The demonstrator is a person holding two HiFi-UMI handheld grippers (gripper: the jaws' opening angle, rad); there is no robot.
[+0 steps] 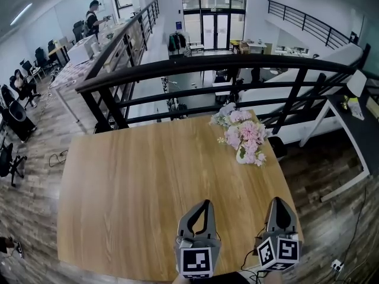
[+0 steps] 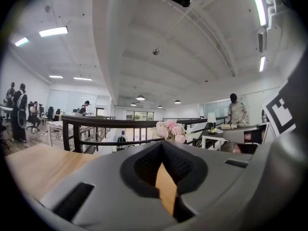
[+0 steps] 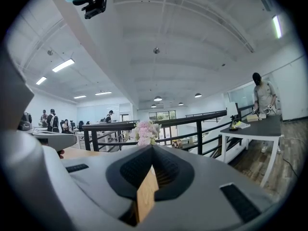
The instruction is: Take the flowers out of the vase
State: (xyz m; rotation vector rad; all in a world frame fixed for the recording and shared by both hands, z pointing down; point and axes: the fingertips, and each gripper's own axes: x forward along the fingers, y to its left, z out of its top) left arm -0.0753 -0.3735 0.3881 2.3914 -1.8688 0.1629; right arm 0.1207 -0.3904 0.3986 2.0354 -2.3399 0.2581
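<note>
A bunch of pink and white flowers (image 1: 244, 132) stands in a small white vase (image 1: 241, 155) near the far right corner of the wooden table (image 1: 136, 182). Both grippers hover over the table's near edge, well short of the vase. My left gripper (image 1: 206, 203) is shut and empty, its tips touching. My right gripper (image 1: 279, 200), just to its right, is shut and empty too. In the left gripper view the flowers (image 2: 170, 130) show just above the closed jaw tips (image 2: 161, 144). They sit likewise above the tips (image 3: 153, 148) in the right gripper view, flowers (image 3: 143, 131) slightly left.
A black metal railing (image 1: 207, 70) runs along the table's far edge, close behind the vase. A dark desk (image 1: 355, 123) stands to the right, where a person (image 3: 262, 95) is at work. Bare tabletop lies between the grippers and the flowers.
</note>
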